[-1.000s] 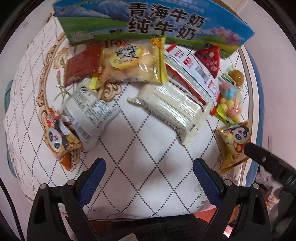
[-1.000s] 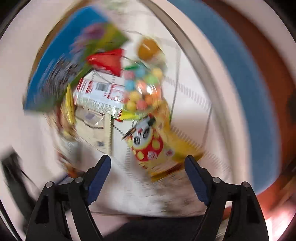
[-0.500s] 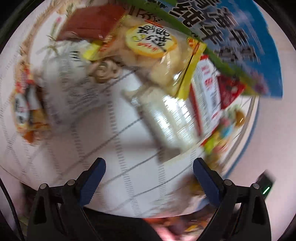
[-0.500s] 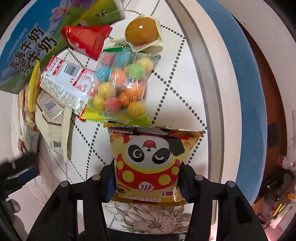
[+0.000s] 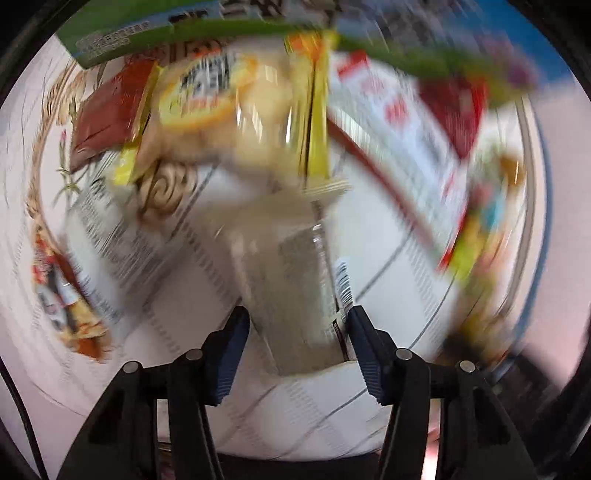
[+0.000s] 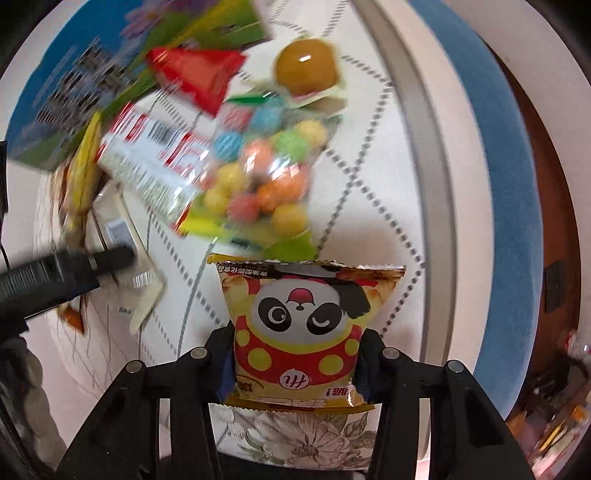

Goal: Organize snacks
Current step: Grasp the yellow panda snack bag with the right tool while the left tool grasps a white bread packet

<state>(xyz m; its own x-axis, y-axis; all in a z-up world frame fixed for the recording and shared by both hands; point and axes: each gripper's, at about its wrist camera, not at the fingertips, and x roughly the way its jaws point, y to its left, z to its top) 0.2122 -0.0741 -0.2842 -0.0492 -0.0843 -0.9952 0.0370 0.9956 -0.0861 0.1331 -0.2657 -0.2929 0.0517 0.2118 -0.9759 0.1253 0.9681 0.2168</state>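
Observation:
My right gripper point(image 6: 297, 363) is shut on a yellow panda snack bag point(image 6: 301, 325), held just above the table edge. My left gripper point(image 5: 297, 345) has closed on a pale cream wafer pack point(image 5: 291, 273) on the white quilted tablecloth point(image 5: 388, 254); the view is blurred by motion. The left gripper also shows as a dark bar point(image 6: 62, 275) at the left of the right wrist view. A bag of coloured candy balls point(image 6: 266, 173) lies just beyond the panda bag.
A blue-green milk carton box point(image 5: 155, 33) stands at the back. In front of it lie a yellow biscuit bag point(image 5: 236, 107), a dark red packet point(image 5: 110, 110), a red-white pack point(image 5: 399, 140), a red triangle snack point(image 6: 195, 77), a brown jelly cup point(image 6: 306, 68), and a second panda bag point(image 5: 66, 306).
My left gripper moved forward and closed on the wafer pack. My right gripper stays shut on the panda bag and has lifted it slightly.

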